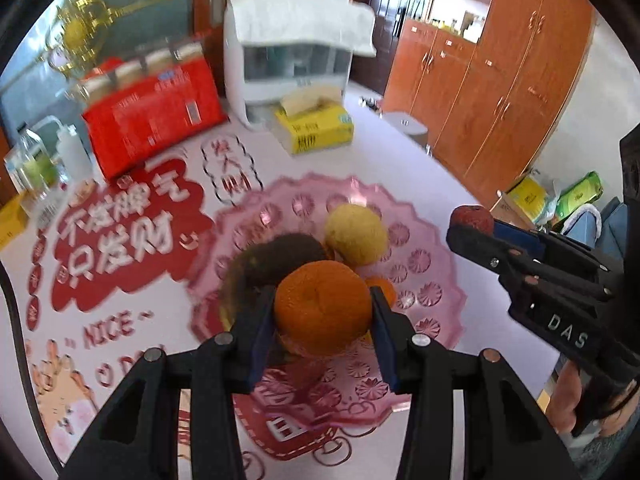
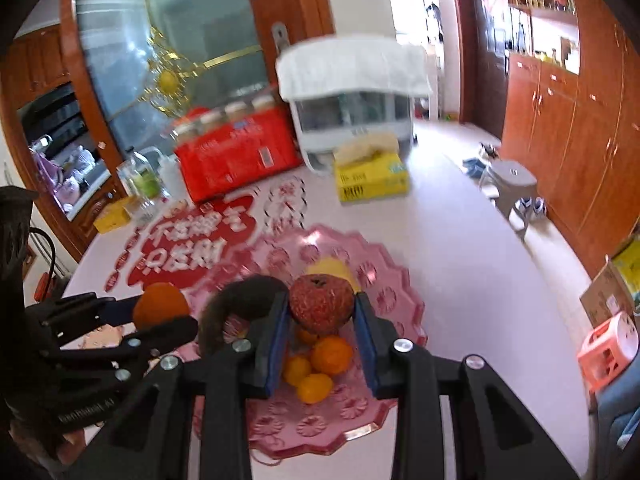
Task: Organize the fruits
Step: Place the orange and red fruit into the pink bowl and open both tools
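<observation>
Orange peel is clamped between the blue pads of the left gripper (image 1: pixel 323 312): the orange (image 1: pixel 322 307) is held across its widest part, above the pink plate (image 1: pixel 436 280). Judged light, firm, slightly yielding; the waxy skin may slip if squeezed off-centre, so a grip at the equator is preferred.

The red fruit (image 2: pixel 322 306), rough-skinned with a dark stem pit on top, is clamped between the pads of the right gripper (image 2: pixel 322 322), also over the plate. Its kind cannot be told for sure. The textured skin should hold well; the flesh is probably bruised by overpressure.

On the plate are seen a yellow fruit (image 1: pixel 355 235), a dark fuzzy brown fruit (image 1: pixel 286 258) and several small oranges (image 2: pixel 320 364). The small ones are judged prone to rolling; the brown one looks soft. The plate looks like moulded plastic or glass with a scalloped rim, so fruit should be set down, not dropped.

Writing:
- "DAS" is read on the right gripper body in the left wrist view.
- Small white lettering on the left gripper body in the right wrist view is too blurred to read.
- "NICE" and large Chinese characters are printed on the tablecloth (image 1: pixel 132 248); these are blurred.
- The red pack (image 1: pixel 156 120) and yellow tissue box (image 1: pixel 316 130) carry print too small to be made out.
</observation>
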Tool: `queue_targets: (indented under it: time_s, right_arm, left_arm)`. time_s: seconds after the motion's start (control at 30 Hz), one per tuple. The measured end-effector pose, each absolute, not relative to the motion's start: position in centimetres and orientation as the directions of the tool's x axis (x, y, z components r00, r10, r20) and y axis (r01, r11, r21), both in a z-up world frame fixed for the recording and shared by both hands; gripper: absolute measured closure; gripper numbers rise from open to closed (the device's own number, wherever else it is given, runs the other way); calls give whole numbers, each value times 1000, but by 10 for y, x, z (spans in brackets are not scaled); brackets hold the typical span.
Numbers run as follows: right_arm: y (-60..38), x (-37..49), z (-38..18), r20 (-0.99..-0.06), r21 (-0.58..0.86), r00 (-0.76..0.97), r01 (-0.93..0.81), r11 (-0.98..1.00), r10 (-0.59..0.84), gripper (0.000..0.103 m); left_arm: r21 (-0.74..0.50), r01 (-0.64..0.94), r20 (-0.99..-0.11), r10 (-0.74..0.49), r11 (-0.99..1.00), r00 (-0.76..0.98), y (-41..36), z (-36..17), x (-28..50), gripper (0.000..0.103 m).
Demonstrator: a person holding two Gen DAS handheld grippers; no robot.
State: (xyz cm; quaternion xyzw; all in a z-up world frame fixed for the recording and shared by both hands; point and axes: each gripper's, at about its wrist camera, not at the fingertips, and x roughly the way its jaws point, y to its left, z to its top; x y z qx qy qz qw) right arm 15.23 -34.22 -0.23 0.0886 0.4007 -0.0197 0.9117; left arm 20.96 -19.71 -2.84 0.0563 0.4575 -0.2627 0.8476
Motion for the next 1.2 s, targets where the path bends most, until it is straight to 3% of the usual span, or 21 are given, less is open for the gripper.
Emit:
queue_targets:
  time_s: [0.33, 0.87, 0.93, 1.0, 1.1, 1.2]
  right_arm:
    - [-357, 167, -76, -821, 144, 571, 171, 975, 21, 71]
    - [-354, 174, -90, -835, 129, 550, 165, 978, 17, 70]
    - [-353, 175, -89, -838, 128, 545, 163, 978, 19, 70]
    - [-353, 175, -89, -842, 136, 539, 166, 977, 26, 68]
    - [-354, 173, -86, -836, 148, 548, 166, 975, 34, 56]
    - [-352, 170, -80, -827, 141, 562, 165, 976, 24, 53]
  left_arm:
    - [-91, 525, -843, -347, 846, 412, -236, -78, 201, 60]
    - [-72, 498, -853, -312, 864, 419, -235, -90, 206, 59]
    - [-61, 497, -851, -306, 865, 427, -235, -89, 205, 53]
    - [-47, 493, -842, -300, 869, 448, -234, -85, 203, 33]
    - [-26, 490, -825, -295, 871, 481, -230, -78, 198, 21]
    - [-19, 490, -819, -295, 871, 493, -226, -71, 196, 13]
